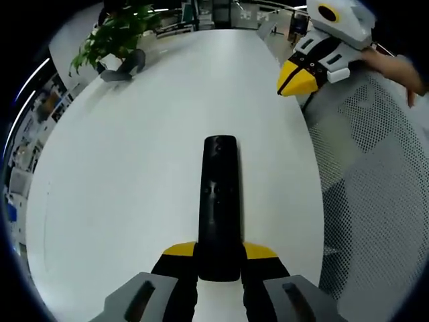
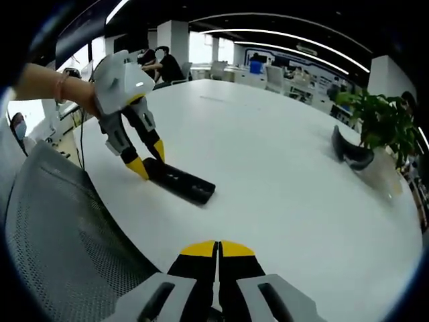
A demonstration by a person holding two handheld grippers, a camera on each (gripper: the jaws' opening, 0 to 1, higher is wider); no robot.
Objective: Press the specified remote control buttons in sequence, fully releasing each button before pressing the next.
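The black remote control [image 1: 219,208] lay flat on the white desk [image 1: 120,174], lengthwise away from the left tongs [image 1: 219,258], whose yellow-tipped jaws clasped its near end from both sides. In the right gripper view the same hold showed from across the desk: the left tongs [image 2: 149,165] came down at a slant onto one end of the remote control [image 2: 179,182], the rest of its body resting on the desk surface [image 2: 281,154]. The right tongs [image 2: 217,249] hung above the desk edge with their 2 yellow tips pressed together, holding nothing, well apart from the remote.

The main risk looked to be the press itself. Closed tips make a broad, blunt point, and the buttons on the dark face were too small to tell apart here, so a descent from this far off could land on 2 buttons at once or on the wrong 1. A push near the far, unsupported end might tip or swivel the remote in the left hold, since only 1 end was clamped. A mesh chair back [image 2: 60,235] stood close under the right hand and could snag the approach. The potted plant [image 2: 382,121] sat clear of the path.
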